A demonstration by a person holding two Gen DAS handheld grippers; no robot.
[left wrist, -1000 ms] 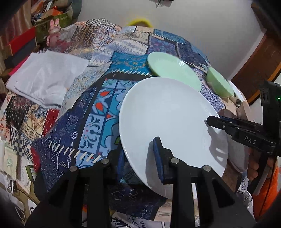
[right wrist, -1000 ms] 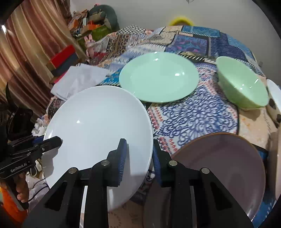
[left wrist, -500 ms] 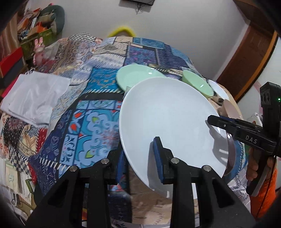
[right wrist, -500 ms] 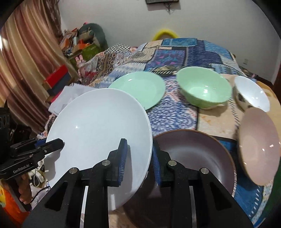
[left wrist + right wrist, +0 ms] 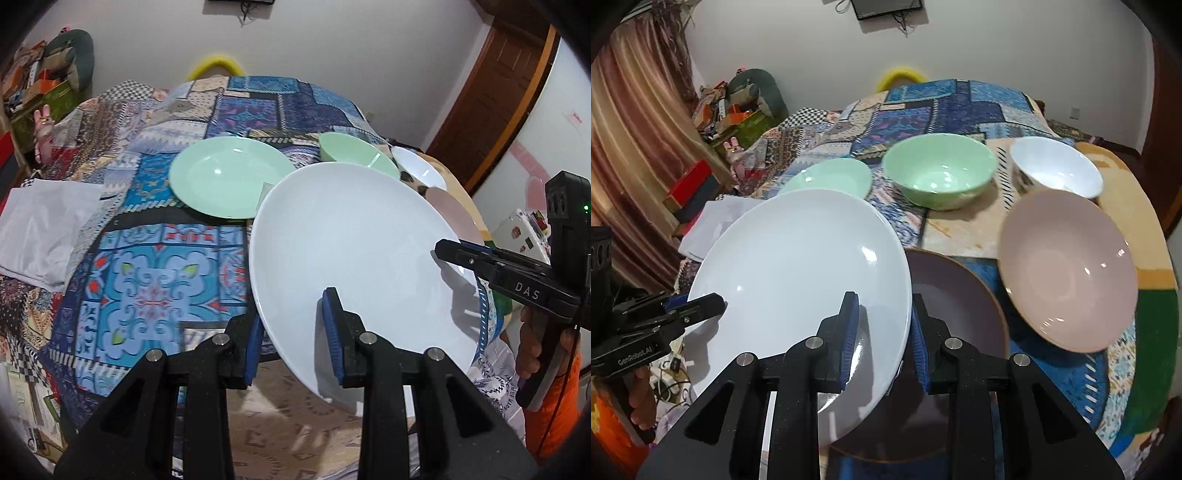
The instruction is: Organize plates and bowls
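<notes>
A large white plate (image 5: 354,251) (image 5: 798,280) hangs above the table, held at both sides. My left gripper (image 5: 293,332) is shut on its left rim, and my right gripper (image 5: 882,332) is shut on its right rim. Each gripper shows in the other's view, the right gripper (image 5: 461,254) clamped on the far rim and the left gripper (image 5: 701,302) likewise. Below the plate's right edge lies a dark brown plate (image 5: 960,306). A pink bowl (image 5: 1067,269), a green bowl (image 5: 940,170), a white bowl (image 5: 1056,166) and a green plate (image 5: 229,177) rest on the table.
A patterned patchwork cloth (image 5: 155,258) covers the round table. A folded white cloth (image 5: 40,229) lies at its left edge. Boxes and clutter (image 5: 738,107) stand by a curtain at the far left; a wooden door (image 5: 495,92) is at the right.
Both grippers have carried the white plate rightward and a little up across the table. The brown plate, pink bowl and white bowl have come into view.
</notes>
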